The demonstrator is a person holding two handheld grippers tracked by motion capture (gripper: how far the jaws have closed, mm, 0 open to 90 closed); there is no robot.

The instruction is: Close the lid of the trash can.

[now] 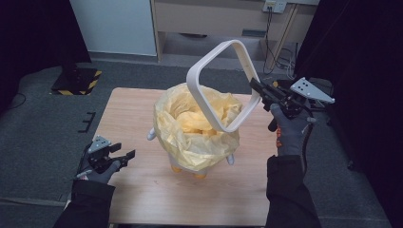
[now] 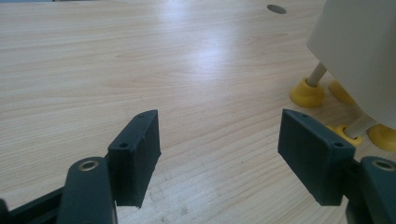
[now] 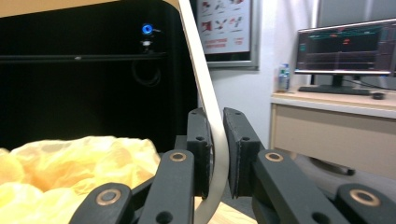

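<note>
White ring frame (image 1: pixel 222 85), yellow bag (image 1: pixel 195 128), yellow feet (image 2: pixel 307 92), pale wood-grain table (image 1: pixel 142 185), black tools.

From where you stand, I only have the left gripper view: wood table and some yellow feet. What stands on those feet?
Observer: A small white bin lined with a yellow bag.
Operator: Where is the right claw?
Observer: The right claw is raised beside the bin, shut on a white square ring.
Operator: Is the ring seated on the bin?
Observer: No, it is tilted up, its low corner over the bag.
</note>
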